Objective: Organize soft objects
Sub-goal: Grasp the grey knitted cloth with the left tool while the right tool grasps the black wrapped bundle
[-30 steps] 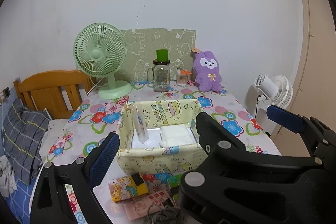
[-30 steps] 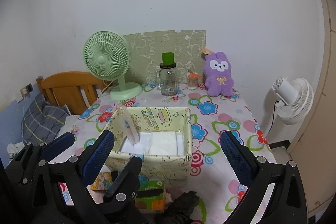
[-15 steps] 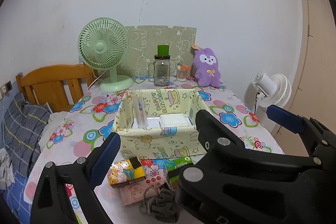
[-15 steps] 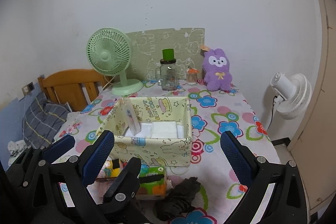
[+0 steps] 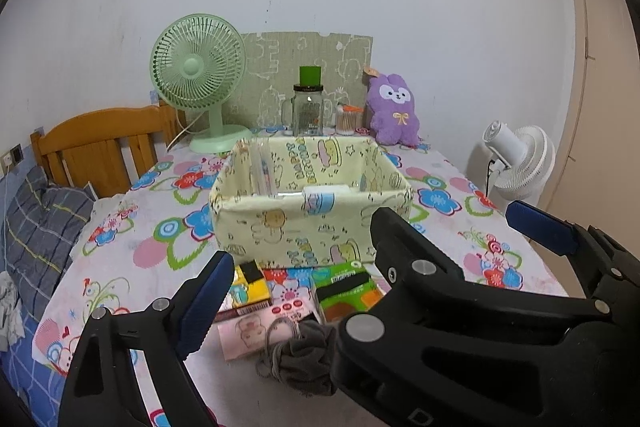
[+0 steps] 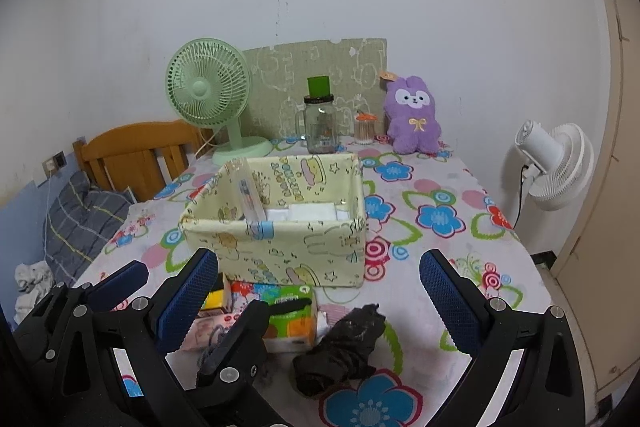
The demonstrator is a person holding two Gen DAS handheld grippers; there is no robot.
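Left gripper (image 5: pixel 292 279) empty, jaws closing, over tissue packs (image 5: pixel 248 287) and grey sock (image 5: pixel 308 355) just ahead; right gripper (image 6: pixel 320 303) wide open, empty, black sock (image 6: pixel 344 347) between fingers; risk: snagging neighbouring packs, colliding with each other, being so close

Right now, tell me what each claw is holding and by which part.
Nothing is held. The left claw, its jaws closing, and the right claw are both empty above the tissue packs and dark cloth.
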